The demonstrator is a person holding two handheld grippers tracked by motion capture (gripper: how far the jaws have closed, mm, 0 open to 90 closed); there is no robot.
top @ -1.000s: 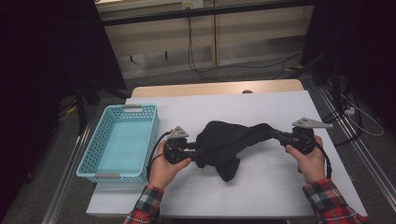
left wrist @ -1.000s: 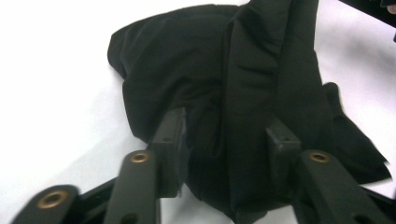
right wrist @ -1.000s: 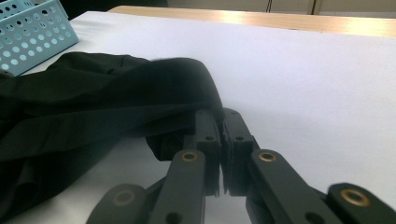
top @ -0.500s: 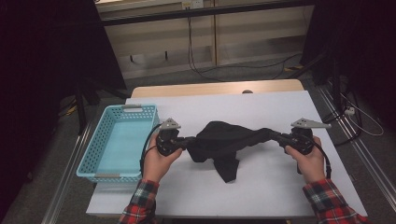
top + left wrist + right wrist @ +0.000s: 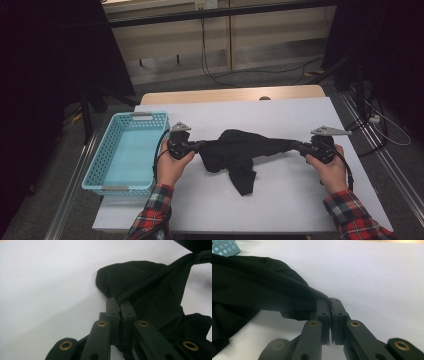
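High view: a black cloth (image 5: 240,152) lies mid-table on the white table (image 5: 280,115), stretched between two grippers. The left gripper (image 5: 196,146), held in the left hand (image 5: 172,167), pinches the cloth's left end just right of the blue basket (image 5: 125,150), which sits at the table's left edge. The right gripper (image 5: 298,146), in the right hand (image 5: 330,170), pinches the right end, near the table's right side. A band of cloth runs taut between them, and a loose flap hangs toward the near edge. Both sleeves are red plaid.

Left gripper view: the left gripper (image 5: 119,305) has just been closing, and its jaws now stand pressed together on a fold of the cloth (image 5: 150,290). From the tips a tight ridge runs up and right to the other gripper at the top corner. The rest of the cloth bunches on the table.

Right gripper view: the right gripper (image 5: 329,303) is clamped tight on an edge of the cloth (image 5: 257,287), which spreads away to the left. A corner of the basket (image 5: 224,247) shows far left.
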